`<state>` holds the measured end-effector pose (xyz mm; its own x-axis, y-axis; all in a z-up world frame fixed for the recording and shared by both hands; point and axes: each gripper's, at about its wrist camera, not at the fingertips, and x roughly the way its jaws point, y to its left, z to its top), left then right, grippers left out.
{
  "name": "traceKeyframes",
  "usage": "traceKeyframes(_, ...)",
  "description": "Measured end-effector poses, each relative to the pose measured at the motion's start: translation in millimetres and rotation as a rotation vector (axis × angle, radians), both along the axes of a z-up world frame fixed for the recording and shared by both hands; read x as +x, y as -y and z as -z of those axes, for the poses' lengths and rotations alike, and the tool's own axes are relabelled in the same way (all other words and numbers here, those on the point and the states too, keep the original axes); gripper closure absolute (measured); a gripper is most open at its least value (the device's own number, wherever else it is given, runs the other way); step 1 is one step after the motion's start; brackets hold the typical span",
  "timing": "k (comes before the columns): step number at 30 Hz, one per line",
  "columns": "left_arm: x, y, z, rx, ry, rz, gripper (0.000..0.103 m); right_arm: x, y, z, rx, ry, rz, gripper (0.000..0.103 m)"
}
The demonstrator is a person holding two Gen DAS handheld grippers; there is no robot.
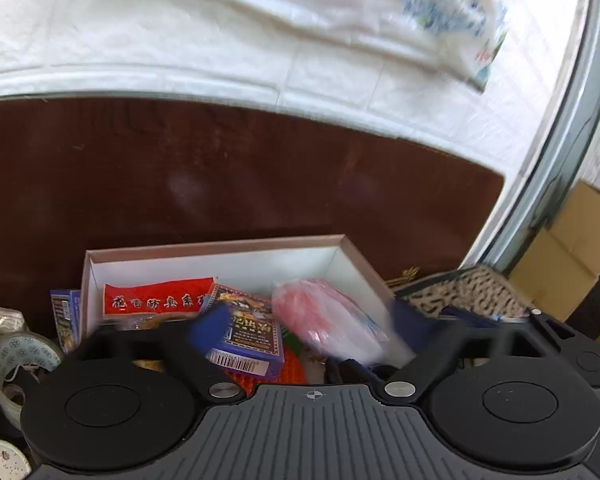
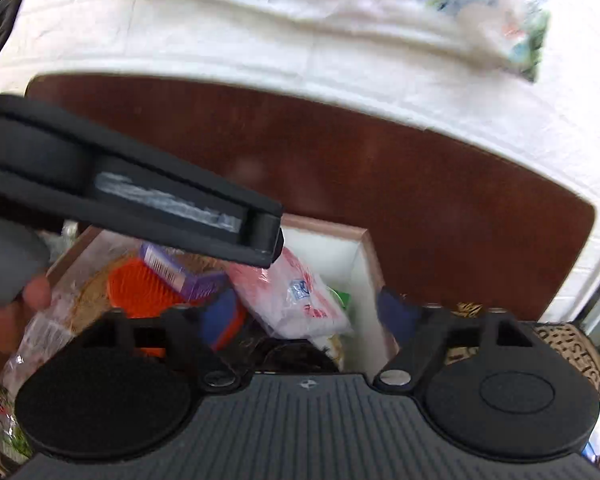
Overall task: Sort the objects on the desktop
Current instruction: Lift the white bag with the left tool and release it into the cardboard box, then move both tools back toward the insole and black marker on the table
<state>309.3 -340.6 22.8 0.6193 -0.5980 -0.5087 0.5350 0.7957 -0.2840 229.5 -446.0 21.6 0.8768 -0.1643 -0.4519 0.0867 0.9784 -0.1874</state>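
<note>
A white-lined open box [image 1: 220, 258] stands on the dark brown table [image 1: 220, 168]. It holds a red packet with yellow characters [image 1: 156, 298], a purple card box [image 1: 248, 326], an orange bristly item [image 1: 240, 378] and a pink-and-white plastic packet [image 1: 324, 318]. My left gripper [image 1: 306, 326] is open just above the box, blue fingertips [image 1: 208, 326] either side of the card box and the pink packet. My right gripper [image 2: 310, 314] is open over the same box [image 2: 362, 240], above the pink packet [image 2: 300, 296]. The left gripper's body [image 2: 140, 192] crosses the right wrist view.
Tape rolls [image 1: 20, 354] and a blue box [image 1: 64, 314] lie left of the open box. A patterned fabric item [image 1: 468, 292] lies to its right. A white wall and floral cloth [image 1: 420, 0] are behind the table. Cardboard boxes [image 1: 572, 256] stand at far right.
</note>
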Motion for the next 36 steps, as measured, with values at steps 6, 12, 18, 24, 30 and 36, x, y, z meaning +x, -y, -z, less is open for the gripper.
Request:
traceKeyframes(6,-27,-14,-4,0.079,-0.031,0.008,0.000,-29,-13,-7,-0.001,0.017,-0.003,0.002)
traceKeyframes(12,-67,-48,1,0.059,-0.041,-0.018,0.000,-56,-31,-7,0.020,-0.031,-0.005,0.002)
traceKeyframes(18,-96,-72,2,0.075,-0.067,-0.036,0.000,-76,-43,-6,0.068,-0.074,0.006,0.002)
traceKeyframes(24,-134,-99,5,0.080,-0.003,-0.027,0.000,-100,-70,-7,0.066,-0.080,-0.005,0.002)
traceKeyframes(30,-172,-139,16,0.067,0.001,-0.018,0.000,-132,-101,4,0.097,-0.077,-0.024,0.002)
traceKeyframes(36,-208,-189,41,0.074,-0.030,-0.080,0.000,-157,-137,30,0.206,-0.124,-0.023,0.002)
